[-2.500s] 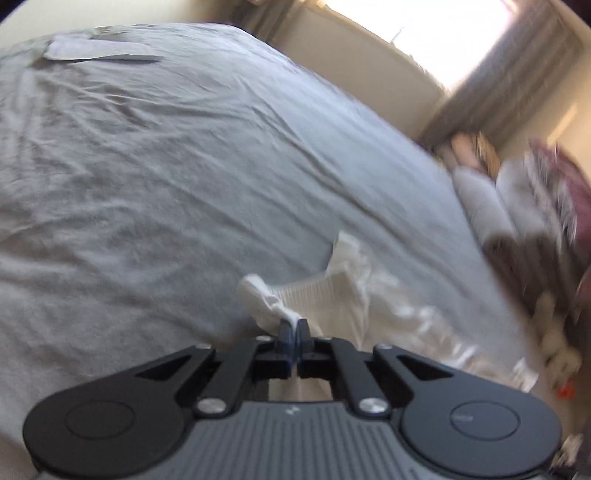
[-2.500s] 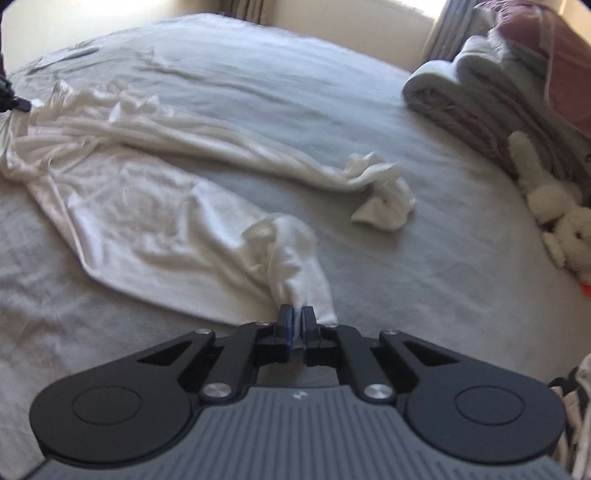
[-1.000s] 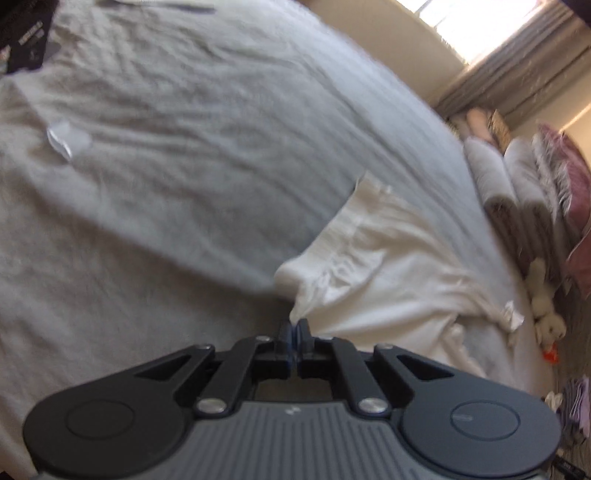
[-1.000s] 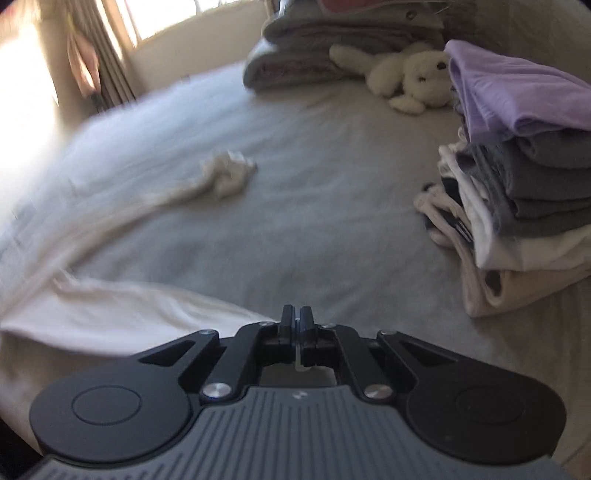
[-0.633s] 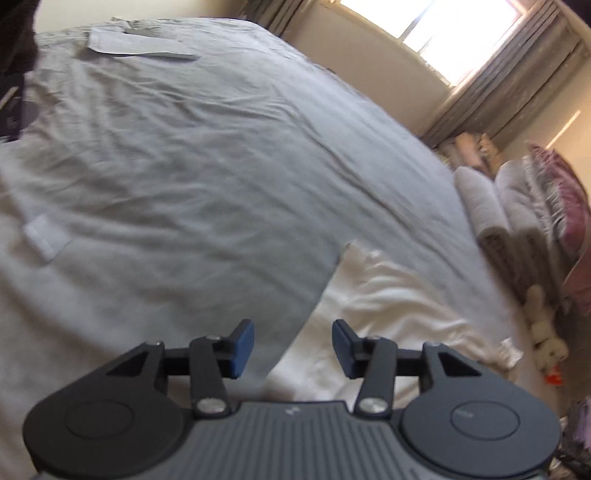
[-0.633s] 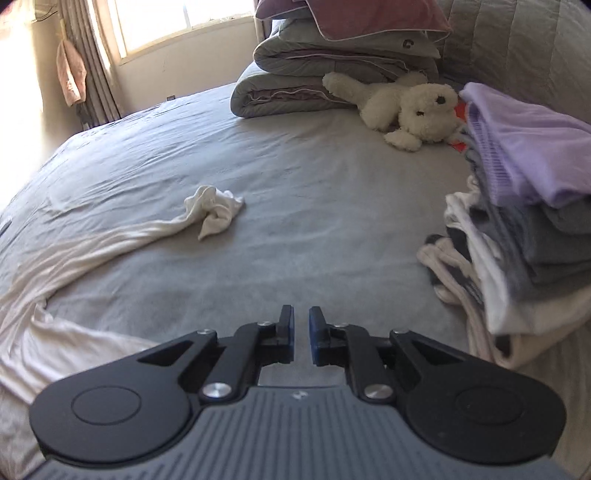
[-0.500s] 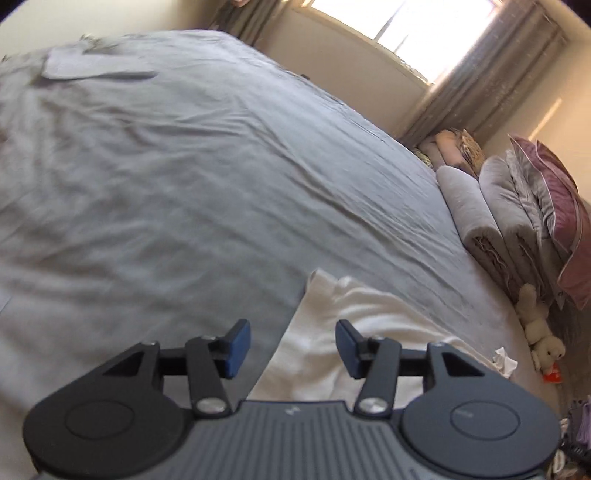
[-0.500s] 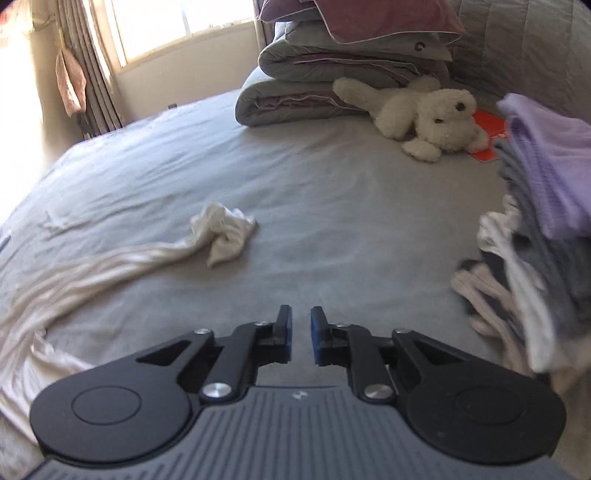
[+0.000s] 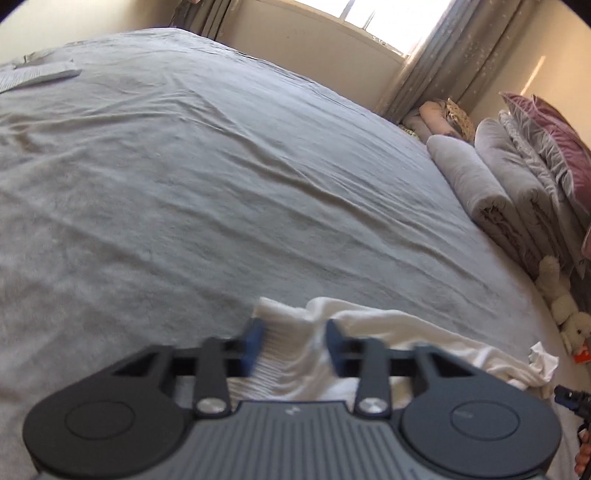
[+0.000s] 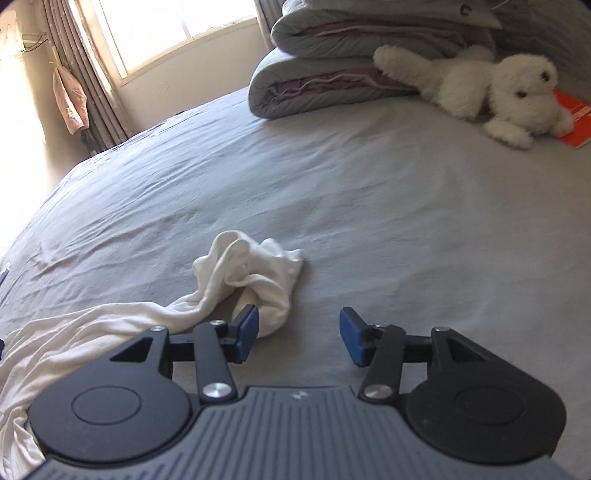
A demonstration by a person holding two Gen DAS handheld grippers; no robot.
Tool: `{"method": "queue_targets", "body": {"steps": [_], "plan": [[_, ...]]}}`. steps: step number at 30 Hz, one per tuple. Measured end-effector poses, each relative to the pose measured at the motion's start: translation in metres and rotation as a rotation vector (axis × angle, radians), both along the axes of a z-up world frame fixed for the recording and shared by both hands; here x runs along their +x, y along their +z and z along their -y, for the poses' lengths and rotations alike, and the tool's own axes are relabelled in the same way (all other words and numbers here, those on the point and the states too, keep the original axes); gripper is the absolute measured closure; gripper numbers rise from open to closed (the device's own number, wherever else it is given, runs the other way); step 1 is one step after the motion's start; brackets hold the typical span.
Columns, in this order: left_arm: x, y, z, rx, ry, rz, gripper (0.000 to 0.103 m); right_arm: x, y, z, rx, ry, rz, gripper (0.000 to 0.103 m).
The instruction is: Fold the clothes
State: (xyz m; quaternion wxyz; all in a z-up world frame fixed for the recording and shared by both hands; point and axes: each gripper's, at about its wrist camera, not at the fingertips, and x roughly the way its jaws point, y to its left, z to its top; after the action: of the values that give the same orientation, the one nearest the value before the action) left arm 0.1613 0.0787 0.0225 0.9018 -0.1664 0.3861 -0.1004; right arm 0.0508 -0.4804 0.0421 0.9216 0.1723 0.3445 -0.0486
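A white garment (image 9: 388,332) lies spread on the grey bed (image 9: 221,184). In the left wrist view my left gripper (image 9: 293,341) is open, and the garment's ribbed edge (image 9: 280,354) sits between its blue pads without being pinched. In the right wrist view the garment's long sleeve (image 10: 110,317) runs from the lower left to a bunched cuff (image 10: 258,273). My right gripper (image 10: 299,338) is open just in front of that cuff, its left pad (image 10: 247,332) beside the cloth and bare sheet between the fingers.
Folded grey duvets (image 10: 332,74) and a white plush toy (image 10: 498,96) lie at the head of the bed, with an orange book (image 10: 572,118) beside the toy. A curtained window (image 10: 177,29) is behind. A flat grey cloth (image 9: 37,74) lies at the bed's far corner.
Both grippers let go of the white garment and opened. The left one dropped back to the garment's ribbed edge. The right one swung away from the clothes stack and closed in on the sleeve cuff.
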Motion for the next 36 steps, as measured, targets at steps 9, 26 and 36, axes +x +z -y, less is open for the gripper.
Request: {"method": "queue_targets", "body": {"steps": [9,26,36], "plan": [[-0.008,0.03,-0.036,-0.163,0.163,0.144,0.103,-0.024,0.068,-0.015,-0.332,-0.108,0.169,0.097],[0.004,0.009,0.014,0.096,-0.006,0.057,0.064,-0.042,0.062,0.029,-0.263,-0.271,0.018,0.097],[0.001,0.022,-0.003,0.08,0.062,0.109,0.096,-0.04,0.079,0.023,-0.264,-0.264,0.133,0.097]]}}
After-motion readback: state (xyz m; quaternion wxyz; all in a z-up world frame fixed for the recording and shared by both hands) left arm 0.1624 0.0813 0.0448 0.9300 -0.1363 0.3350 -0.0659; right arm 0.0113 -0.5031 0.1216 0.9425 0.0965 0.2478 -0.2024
